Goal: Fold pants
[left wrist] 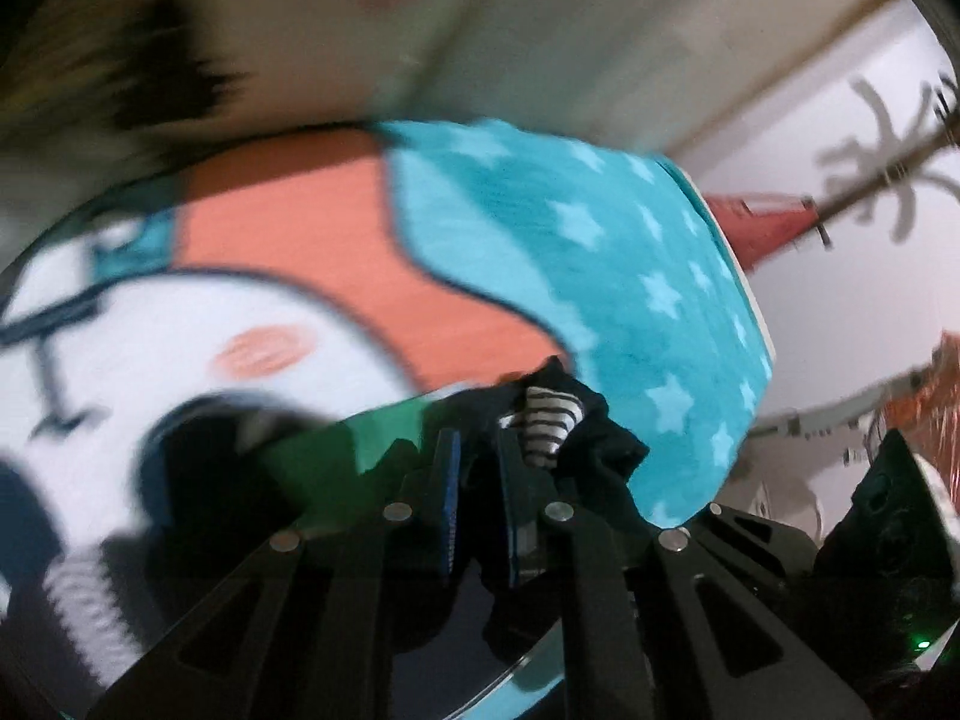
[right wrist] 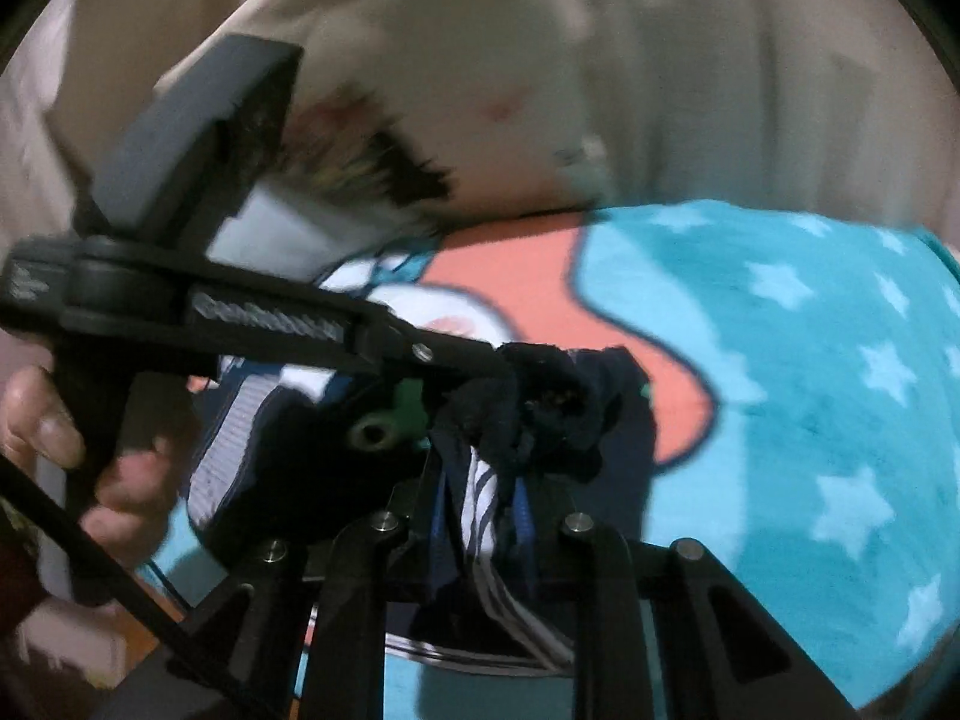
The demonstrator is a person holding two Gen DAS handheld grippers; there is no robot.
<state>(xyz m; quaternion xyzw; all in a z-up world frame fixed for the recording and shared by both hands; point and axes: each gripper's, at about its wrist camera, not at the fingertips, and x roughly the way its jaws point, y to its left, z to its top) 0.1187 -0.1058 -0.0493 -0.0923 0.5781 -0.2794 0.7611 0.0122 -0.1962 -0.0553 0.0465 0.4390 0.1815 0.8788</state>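
**Both grippers pinched on the pants, now keep the fold even**

Left wrist view first. The left gripper [left wrist: 480, 468] is clamped down on a bunched wad of the dark navy pants with the white-striped band [left wrist: 555, 420], with its jaws nearly together and cloth squeezed between the blue-edged pads. The pants hang just above the fleecy blanket in teal with pale stars, with an orange and white cartoon print [left wrist: 630, 276]. The frame is smeared, so I can't tell how much of the garment trails below. My take: the bite looks deep enough, but it's a lump rather than a clean edge, so I'd avoid yanking sideways or the fabric may creep out.

Right wrist view. The right gripper [right wrist: 480, 516] is also closed on the pants, gripping the striped part that drapes down between its fingers. The left gripper reaches in from the left side of this frame, held by the person's hand [right wrist: 54, 420], and its tips meet the same dark bundle right next to the right one's grip. So both holds sit very close together on one bunch, over the blanket, with the cream bedding [right wrist: 540, 60] behind.

How I'd play it: keep both squeezes firm, spread the two grips apart so the cloth between them goes taut, then lower it flat onto the blanket before creasing. If they stay this close, the fold will likely come out lumpy.
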